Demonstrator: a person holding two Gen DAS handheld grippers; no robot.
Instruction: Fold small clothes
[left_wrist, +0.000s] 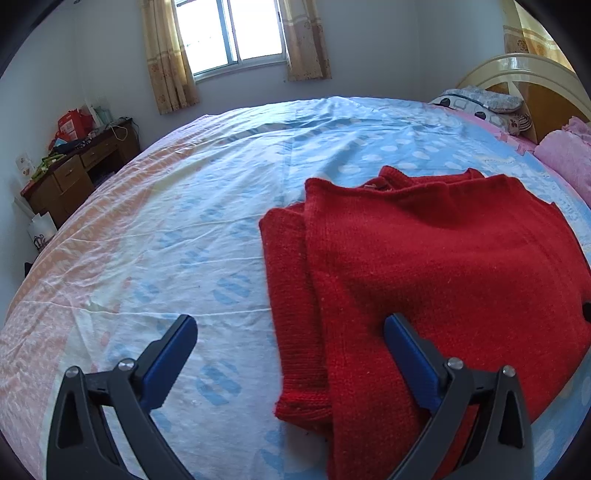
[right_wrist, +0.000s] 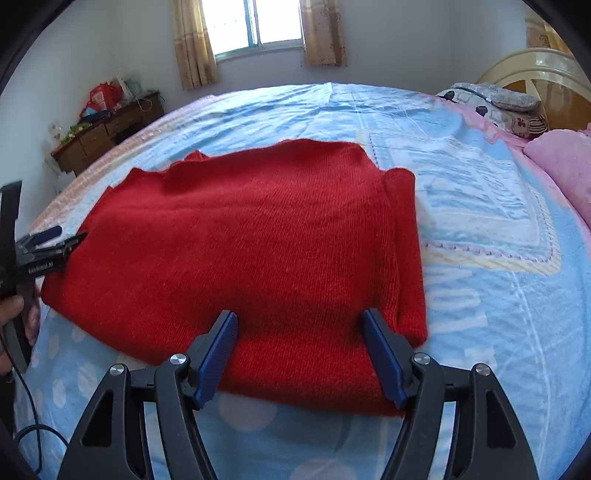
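Observation:
A red knitted sweater (left_wrist: 424, 266) lies folded flat on the bed sheet (left_wrist: 177, 229), with a sleeve tucked along its left side. My left gripper (left_wrist: 290, 324) stands wide open over the sweater's near left edge. Its right finger (left_wrist: 406, 343) is above the knit and its left finger (left_wrist: 173, 350) is above bare sheet. In the right wrist view the same sweater (right_wrist: 258, 236) fills the middle. My right gripper (right_wrist: 300, 318) is open over its near right edge, both pads above the fabric with no fold pinched between them. The left gripper (right_wrist: 48, 240) shows at the sweater's far left, held by a hand (right_wrist: 11, 310).
Pillows (right_wrist: 495, 103) and a pink blanket (right_wrist: 565, 162) lie by the headboard (left_wrist: 528, 74) on the right. A cluttered wooden desk (left_wrist: 77, 166) stands by the left wall under a curtained window (left_wrist: 229, 33). A dark cable (right_wrist: 29, 417) hangs at the lower left.

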